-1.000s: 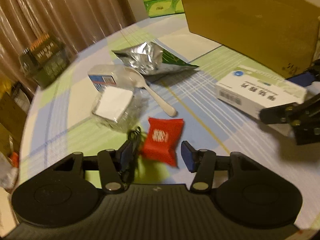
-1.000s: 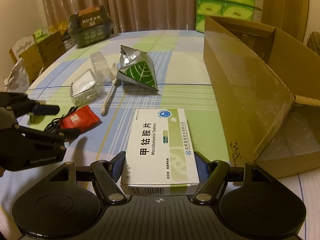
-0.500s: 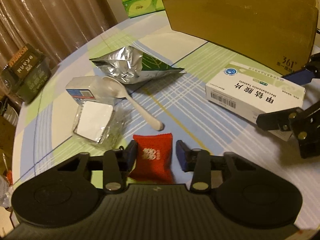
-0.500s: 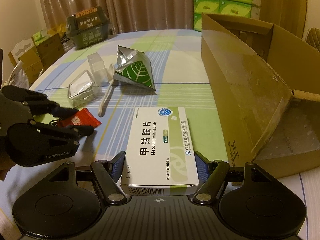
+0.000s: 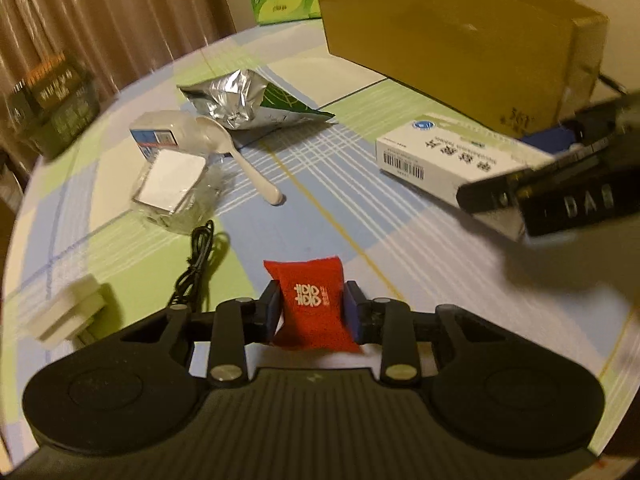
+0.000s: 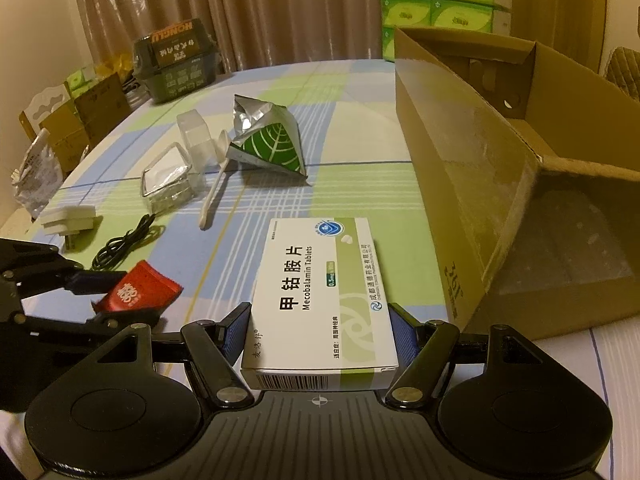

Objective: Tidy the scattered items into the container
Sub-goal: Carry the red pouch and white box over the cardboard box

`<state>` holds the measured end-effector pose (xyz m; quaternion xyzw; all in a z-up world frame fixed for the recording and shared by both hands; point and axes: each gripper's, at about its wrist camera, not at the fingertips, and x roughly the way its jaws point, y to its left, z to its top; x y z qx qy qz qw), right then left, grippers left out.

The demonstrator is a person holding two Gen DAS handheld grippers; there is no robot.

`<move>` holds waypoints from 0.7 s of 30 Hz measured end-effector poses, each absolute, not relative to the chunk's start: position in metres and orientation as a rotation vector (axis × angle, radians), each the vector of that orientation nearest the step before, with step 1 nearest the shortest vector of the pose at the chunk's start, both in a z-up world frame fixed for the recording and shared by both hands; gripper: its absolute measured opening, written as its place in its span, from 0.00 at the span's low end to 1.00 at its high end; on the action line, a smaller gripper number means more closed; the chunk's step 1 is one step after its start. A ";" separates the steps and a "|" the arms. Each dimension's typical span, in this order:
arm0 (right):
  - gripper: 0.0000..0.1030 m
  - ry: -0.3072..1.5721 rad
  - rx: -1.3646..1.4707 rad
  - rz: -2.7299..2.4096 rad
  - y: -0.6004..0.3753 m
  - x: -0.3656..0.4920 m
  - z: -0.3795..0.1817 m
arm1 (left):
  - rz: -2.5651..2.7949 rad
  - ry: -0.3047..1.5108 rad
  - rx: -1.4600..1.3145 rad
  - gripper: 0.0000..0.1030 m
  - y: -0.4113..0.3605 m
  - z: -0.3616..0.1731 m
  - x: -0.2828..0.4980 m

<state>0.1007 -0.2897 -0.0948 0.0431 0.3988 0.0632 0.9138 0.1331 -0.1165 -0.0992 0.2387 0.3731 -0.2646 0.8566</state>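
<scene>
Left tongs (image 5: 311, 307) now clamped on red pouch (image 5: 313, 307), raised off bench (image 5: 360, 208); right tongs (image 6: 318, 334) grip medicine box (image 6: 320, 292) beside cardboard box (image 6: 480, 184). Both ready to drop in.

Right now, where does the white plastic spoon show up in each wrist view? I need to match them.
Left wrist: white plastic spoon upper left of centre, bowl by the foil packet, handle pointing at the camera.
Right wrist: spoon left of centre, handle toward the camera.
Shared landmark: the foil packet.
</scene>
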 end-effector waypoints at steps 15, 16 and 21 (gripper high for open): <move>0.66 0.820 0.093 0.136 -0.292 0.096 -0.093 | -0.562 0.814 0.477 0.22 -0.112 -0.100 0.138; 0.66 0.815 0.092 0.137 -0.292 0.095 -0.092 | -0.562 0.814 0.467 0.22 -0.112 -0.099 0.137; 0.66 0.787 0.085 0.145 -0.289 0.092 -0.083 | -0.560 0.804 0.421 0.22 -0.109 -0.089 0.130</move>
